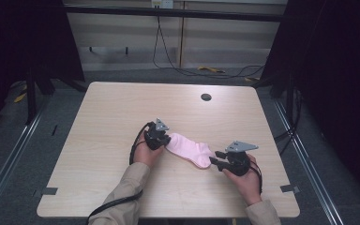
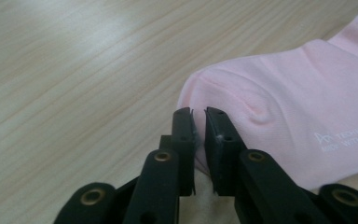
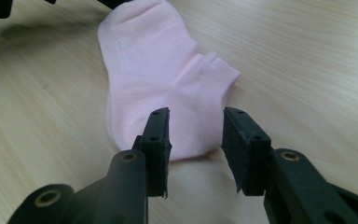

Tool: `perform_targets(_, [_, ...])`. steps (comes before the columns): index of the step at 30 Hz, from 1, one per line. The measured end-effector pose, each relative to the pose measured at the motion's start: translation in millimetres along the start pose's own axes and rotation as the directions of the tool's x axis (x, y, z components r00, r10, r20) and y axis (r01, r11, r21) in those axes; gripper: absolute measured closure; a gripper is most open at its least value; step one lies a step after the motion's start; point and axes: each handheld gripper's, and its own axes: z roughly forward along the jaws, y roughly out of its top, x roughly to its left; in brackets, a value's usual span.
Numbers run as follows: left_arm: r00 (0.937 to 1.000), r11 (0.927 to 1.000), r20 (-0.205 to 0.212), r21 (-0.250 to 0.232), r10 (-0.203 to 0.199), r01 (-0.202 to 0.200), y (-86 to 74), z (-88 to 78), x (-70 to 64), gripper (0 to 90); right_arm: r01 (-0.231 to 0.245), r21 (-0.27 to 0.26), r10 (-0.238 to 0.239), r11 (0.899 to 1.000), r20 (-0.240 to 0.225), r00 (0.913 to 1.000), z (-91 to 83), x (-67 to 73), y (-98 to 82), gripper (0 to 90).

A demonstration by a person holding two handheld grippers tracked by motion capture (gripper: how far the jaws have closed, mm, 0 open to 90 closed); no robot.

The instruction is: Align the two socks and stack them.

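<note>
One pale wooden table (image 1: 122, 140) carried the whole job, with a single pink sock (image 1: 191, 150) lying flat on it between the two hands. By the look of it, the laying-out part was done, since the sock sat spread and fairly smooth; what was left, I judged, was either a fresh grip for a fold or simply drawing both tools away.

Sock next: it stretched from the left gripper (image 2: 199, 135) at one end to the right gripper (image 3: 196, 140) at the other. In the left gripper view its rounded end (image 2: 205, 84) lay just beyond and to the right of the fingertips (image 2: 182, 126), partly running under the right-hand finger. In the right gripper view its near edge sat just ahead of and between the fingers (image 3: 157, 133).

Fingers last. On the left tool they stood nearly closed, a thin slit between the pads, with no cloth visibly pinched. On the right tool they stood partly open with a clear gap, holding nothing, the sock's edge just short of that gap
</note>
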Motion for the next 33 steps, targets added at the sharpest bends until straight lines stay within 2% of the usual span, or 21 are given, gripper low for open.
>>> perform_targets(5, [0.9972, 0.9974, 0.045, 0.043, -0.060, 0.058, -2.6, -10.1, -10.0, 89.1, 0.025, -0.002, -0.025, 1.000, -0.024, 0.9994, 0.8, 12.8, 1.8, 61.9])
perform_targets(6, [0.9971, 0.9974, 0.050, 0.047, -0.058, 0.056, -3.5, -12.7, -12.6, 89.3, 0.028, -0.005, -0.028, 1.000, -0.030, 0.9992, 0.7, 15.1, 1.2, 62.0])
perform_targets(10, [0.9970, 0.9982, 0.053, 0.025, -0.056, 0.055, -4.6, -21.7, -19.1, 89.3, 0.044, 0.007, -0.044, 0.999, -0.048, 0.9979, 2.7, 24.0, -0.7, 67.0])
perform_targets(15, [0.9956, 0.9969, 0.051, 0.011, -0.078, 0.078, -3.0, -21.9, -18.1, 89.3, 0.054, 0.070, -0.049, 0.996, -0.075, 0.9960, 9.2, 26.0, -5.8, 86.0])
perform_targets(20, [0.9936, 0.9947, 0.051, -0.014, -0.101, 0.101, -1.6, -20.0, -13.7, 89.3, 0.053, 0.075, -0.047, 0.996, -0.075, 0.9960, 9.5, 24.4, -6.3, 88.8])
perform_targets(25, [0.9964, 0.9959, 0.019, -0.035, -0.082, 0.083, 4.7, -15.6, -11.9, 89.4, 0.054, 0.070, -0.048, 0.996, -0.074, 0.9961, 9.8, 25.1, -7.4, 89.8])
perform_targets(27, [0.9966, 0.9962, 0.007, -0.028, -0.083, 0.083, 4.7, -11.5, -11.2, 89.3, 0.061, 0.071, -0.055, 0.996, -0.074, 0.9958, 10.0, 26.0, -7.4, 89.9])
perform_targets(29, [0.9963, 0.9964, 0.018, -0.010, -0.084, 0.084, 2.7, -5.7, -10.5, 89.2, 0.065, 0.071, -0.060, 0.995, -0.071, 0.9957, 10.1, 26.2, -7.2, 89.9])
perform_targets(30, [0.9965, 0.9965, 0.010, -0.004, -0.083, 0.083, 1.1, -2.6, -10.5, 89.0, 0.067, 0.069, -0.062, 0.995, -0.071, 0.9956, 10.2, 26.3, -7.5, 89.9])
perform_targets(32, [0.9960, 0.9956, 0.010, -0.026, -0.089, 0.090, -1.4, 0.9, -9.5, 88.9, 0.071, 0.070, -0.066, 0.995, -0.070, 0.9954, 10.0, 26.5, -7.8, 89.9])
perform_targets(33, [0.9972, 0.9968, -0.003, -0.030, -0.074, 0.074, -1.2, 2.2, -9.9, 86.7, 0.073, 0.066, -0.068, 0.995, -0.068, 0.9954, 10.1, 27.4, -7.9, 89.9])
